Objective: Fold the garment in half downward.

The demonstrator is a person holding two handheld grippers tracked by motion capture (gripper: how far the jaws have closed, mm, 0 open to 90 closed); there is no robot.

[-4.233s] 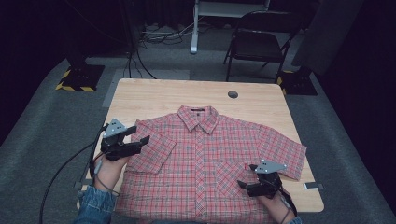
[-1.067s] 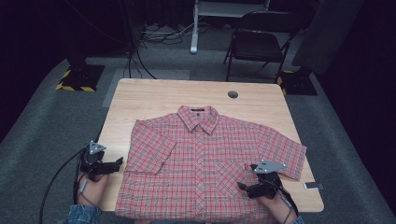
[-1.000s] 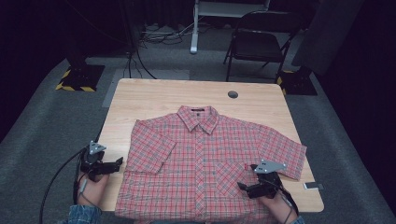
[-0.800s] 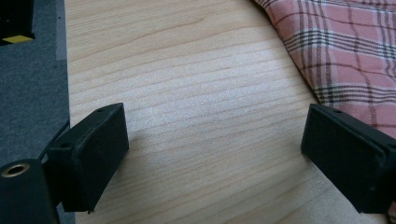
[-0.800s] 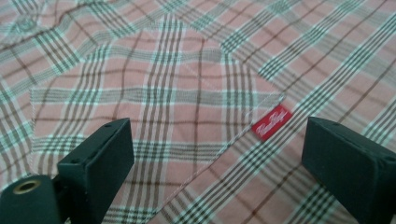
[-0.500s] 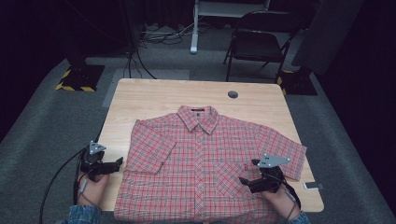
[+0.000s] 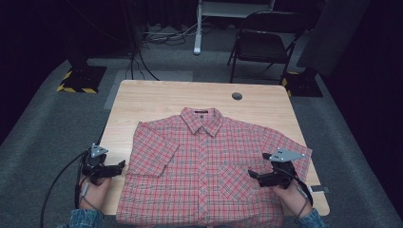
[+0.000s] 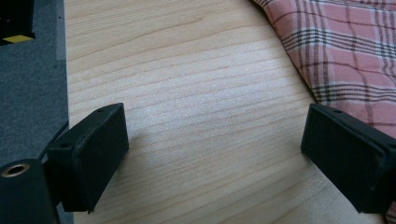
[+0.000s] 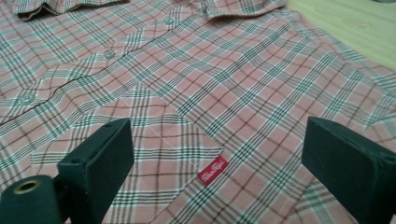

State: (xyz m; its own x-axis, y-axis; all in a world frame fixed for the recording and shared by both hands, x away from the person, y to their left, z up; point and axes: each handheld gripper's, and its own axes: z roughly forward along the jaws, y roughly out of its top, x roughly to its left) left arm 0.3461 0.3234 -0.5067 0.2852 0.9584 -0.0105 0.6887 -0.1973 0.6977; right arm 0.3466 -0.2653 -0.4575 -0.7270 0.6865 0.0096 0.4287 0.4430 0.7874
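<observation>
A red plaid short-sleeved shirt (image 7: 204,161) lies flat and buttoned on the wooden table (image 7: 161,97), collar away from me. My left gripper (image 7: 114,168) hovers open over bare wood at the table's left edge, just left of the shirt's sleeve (image 8: 345,51). My right gripper (image 7: 254,175) is open above the shirt's chest pocket (image 9: 140,140), whose small red label (image 9: 213,170) lies between the jaws. Nothing is held in either gripper.
A round cable hole (image 7: 236,96) sits at the table's far right. A folding chair (image 7: 259,45) and a white stand (image 7: 197,28) are beyond the table. Cables (image 7: 52,190) trail from the left gripper over the grey carpet.
The left gripper drew back from the shirt's left sleeve to the table's left edge. The right gripper shifted slightly to the right over the pocket area in the last second.
</observation>
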